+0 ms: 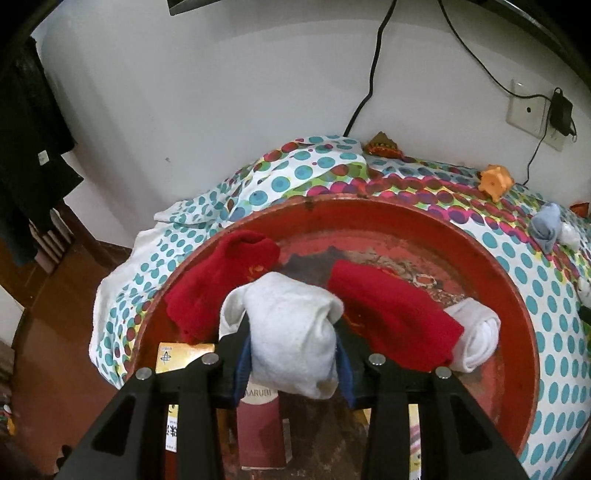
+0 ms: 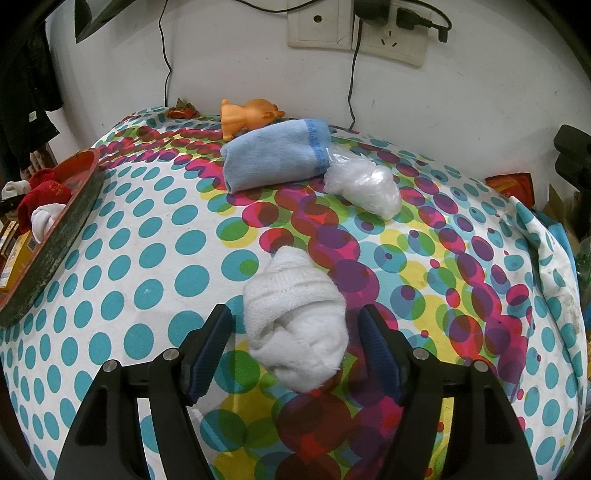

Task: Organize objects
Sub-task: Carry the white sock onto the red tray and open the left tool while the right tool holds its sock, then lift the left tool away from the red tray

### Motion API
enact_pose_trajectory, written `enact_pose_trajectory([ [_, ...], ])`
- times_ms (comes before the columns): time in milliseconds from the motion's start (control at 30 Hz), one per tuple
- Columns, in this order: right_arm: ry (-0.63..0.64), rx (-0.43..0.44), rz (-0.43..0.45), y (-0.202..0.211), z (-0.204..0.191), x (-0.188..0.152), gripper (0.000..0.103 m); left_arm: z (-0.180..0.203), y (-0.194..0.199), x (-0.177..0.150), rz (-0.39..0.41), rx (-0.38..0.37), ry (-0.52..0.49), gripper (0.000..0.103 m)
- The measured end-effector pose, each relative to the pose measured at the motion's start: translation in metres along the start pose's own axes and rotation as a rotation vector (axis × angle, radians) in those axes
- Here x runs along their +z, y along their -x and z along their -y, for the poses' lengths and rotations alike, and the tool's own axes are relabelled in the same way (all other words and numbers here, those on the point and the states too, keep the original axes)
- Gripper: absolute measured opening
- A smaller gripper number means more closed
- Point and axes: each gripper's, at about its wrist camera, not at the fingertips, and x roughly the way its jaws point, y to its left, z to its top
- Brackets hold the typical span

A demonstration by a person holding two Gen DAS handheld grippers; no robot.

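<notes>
In the left wrist view my left gripper (image 1: 293,354) is shut on a rolled white sock (image 1: 291,332) and holds it over the round red tray (image 1: 524,295). In the tray lie two red socks (image 1: 218,284) (image 1: 391,317) and another rolled white sock (image 1: 476,336). In the right wrist view my right gripper (image 2: 295,350) is open, its jaws on either side of a rolled white sock (image 2: 295,317) that lies on the dotted cloth (image 2: 147,258). The tray's rim (image 2: 55,236) shows at the left there.
A rolled blue towel (image 2: 275,157), a clear plastic bag (image 2: 364,186) and an orange toy (image 2: 247,114) lie at the back by the wall. Wall sockets with plugs and cables (image 2: 354,29) are above. Boxes (image 1: 258,428) sit under my left gripper. The floor (image 1: 55,332) drops off left.
</notes>
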Motion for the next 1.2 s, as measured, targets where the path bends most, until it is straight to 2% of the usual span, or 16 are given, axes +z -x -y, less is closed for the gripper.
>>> enact_pose_trajectory([
  [200, -0.005, -0.002, -0.002, -0.001, 0.004, -0.001, 0.071, 0.006, -0.007, -0.001, -0.023, 0.021, -0.008, 0.045],
  [333, -0.006, -0.004, -0.002, -0.001, 0.004, -0.001, 0.072, 0.004, -0.008, -0.005, -0.033, 0.035, 0.002, 0.054],
  [600, -0.008, -0.006, -0.003, -0.002, 0.005, 0.000, 0.074, 0.006, 0.019, -0.018, 0.024, -0.004, -0.023, 0.056],
  [767, -0.009, -0.008, -0.005, -0.002, 0.006, 0.000, 0.075, 0.013, 0.056, -0.049, 0.085, -0.030, 0.004, 0.056],
  [900, -0.011, -0.011, -0.006, -0.002, 0.007, 0.000, 0.076, 0.022, 0.094, -0.088, 0.170, -0.028, -0.036, 0.056],
  [1067, -0.012, -0.012, -0.006, -0.002, 0.007, 0.001, 0.076, 0.027, 0.123, -0.131, 0.186, -0.062, -0.074, 0.056],
  [1133, -0.021, -0.017, -0.006, -0.002, 0.006, 0.001, 0.076, 0.028, 0.131, -0.144, 0.203, -0.033, -0.082, 0.056],
  [1200, -0.041, -0.033, -0.007, -0.001, 0.005, 0.000, 0.076, 0.028, 0.134, -0.151, 0.210, -0.044, -0.091, 0.056],
])
